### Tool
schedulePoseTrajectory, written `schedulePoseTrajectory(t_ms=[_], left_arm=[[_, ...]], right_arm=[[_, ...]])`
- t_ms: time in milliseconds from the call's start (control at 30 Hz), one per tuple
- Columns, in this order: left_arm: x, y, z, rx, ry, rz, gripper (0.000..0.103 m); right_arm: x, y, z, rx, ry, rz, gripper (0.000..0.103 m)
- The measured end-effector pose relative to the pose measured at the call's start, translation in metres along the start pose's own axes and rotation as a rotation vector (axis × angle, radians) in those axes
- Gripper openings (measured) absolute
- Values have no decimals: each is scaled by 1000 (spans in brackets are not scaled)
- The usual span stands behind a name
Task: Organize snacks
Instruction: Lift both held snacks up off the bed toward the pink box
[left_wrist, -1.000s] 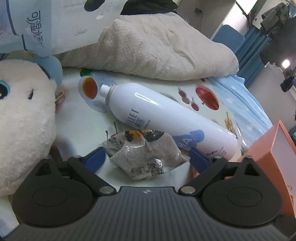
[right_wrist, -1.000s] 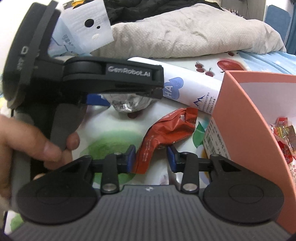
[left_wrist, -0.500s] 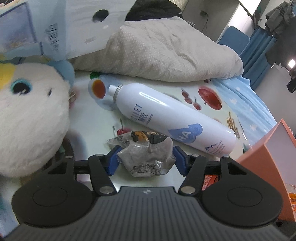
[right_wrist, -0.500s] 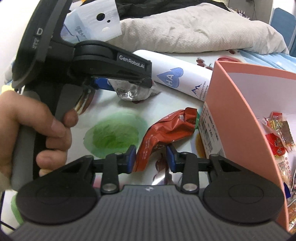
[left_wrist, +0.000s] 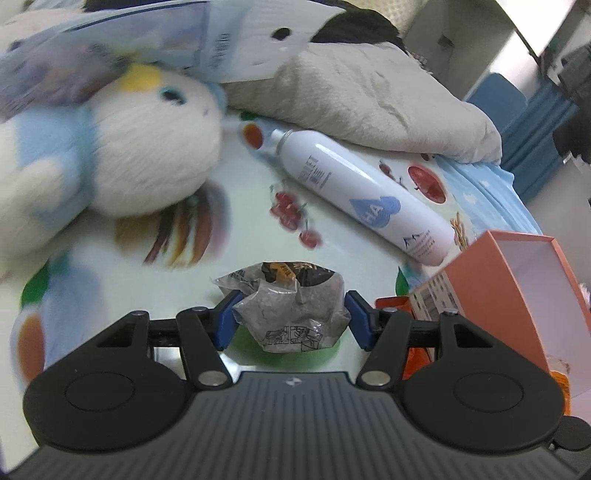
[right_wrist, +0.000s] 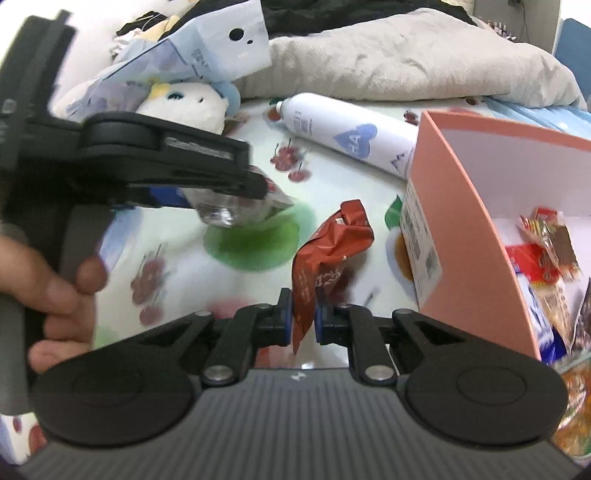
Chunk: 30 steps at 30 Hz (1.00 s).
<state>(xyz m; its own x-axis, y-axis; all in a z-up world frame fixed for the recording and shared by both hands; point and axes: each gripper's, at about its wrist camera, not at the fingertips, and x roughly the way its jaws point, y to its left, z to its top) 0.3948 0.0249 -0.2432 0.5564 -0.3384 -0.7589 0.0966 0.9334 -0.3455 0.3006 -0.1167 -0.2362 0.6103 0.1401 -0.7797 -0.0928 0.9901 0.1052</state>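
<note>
In the left wrist view my left gripper (left_wrist: 291, 319) is shut on a crumpled silver snack packet (left_wrist: 288, 291), its blue pads pressing both sides. The right wrist view shows that packet (right_wrist: 229, 212) held clear of the fruit-print cloth (right_wrist: 177, 258). My right gripper (right_wrist: 303, 317) is closing its jaws on the lower end of a red snack packet (right_wrist: 328, 240), with the pads pinching it. An open pink box (right_wrist: 461, 206) stands to the right with several snack packets (right_wrist: 546, 251) inside. The same pink box (left_wrist: 517, 295) sits right of the left gripper.
A white spray can (left_wrist: 362, 195) lies behind the packets. A white and blue plush toy (left_wrist: 129, 147) sits at the left under a pale blue bag (left_wrist: 184, 37). A beige blanket (left_wrist: 369, 92) fills the back. A person's hand (right_wrist: 48, 280) grips the left tool.
The left gripper closed on the silver packet, lifted it and carried it toward the pink box. The right gripper's jaws narrowed onto the red packet.
</note>
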Motion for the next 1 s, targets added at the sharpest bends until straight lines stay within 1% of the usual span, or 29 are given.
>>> schedulePoseTrajectory(t_ms=[267, 400, 467, 533, 600, 667, 733, 900, 1000], left_arm=[[-57, -7, -49, -37, -5, 23, 65], [-84, -15, -77, -48, -7, 42, 65], [-99, -17, -89, -55, 7, 35, 65], [-117, -17, -100, -68, -2, 41, 65], [-133, -17, -113, -89, -7, 51, 65], [-145, -20, -127, -80, -3, 47, 65], [-155, -21, -137, -90, -6, 64, 65], [-176, -23, -153, -112, -25, 76, 65], [-190, -26, -150, -110, -47, 71, 65]], right_arm=[[-43, 3, -28, -20, 4, 22, 14], [-68, 6, -41, -51, -15, 42, 14], [-82, 7, -49, -69, -33, 46, 14], [-95, 8, -55, -81, -43, 53, 14], [-107, 8, -62, -77, -49, 60, 15], [-116, 9, -69, -78, -54, 67, 14], [-124, 9, -76, -84, -56, 73, 14], [-142, 10, -85, -92, -72, 82, 15], [-154, 8, -84, -87, -96, 87, 15]])
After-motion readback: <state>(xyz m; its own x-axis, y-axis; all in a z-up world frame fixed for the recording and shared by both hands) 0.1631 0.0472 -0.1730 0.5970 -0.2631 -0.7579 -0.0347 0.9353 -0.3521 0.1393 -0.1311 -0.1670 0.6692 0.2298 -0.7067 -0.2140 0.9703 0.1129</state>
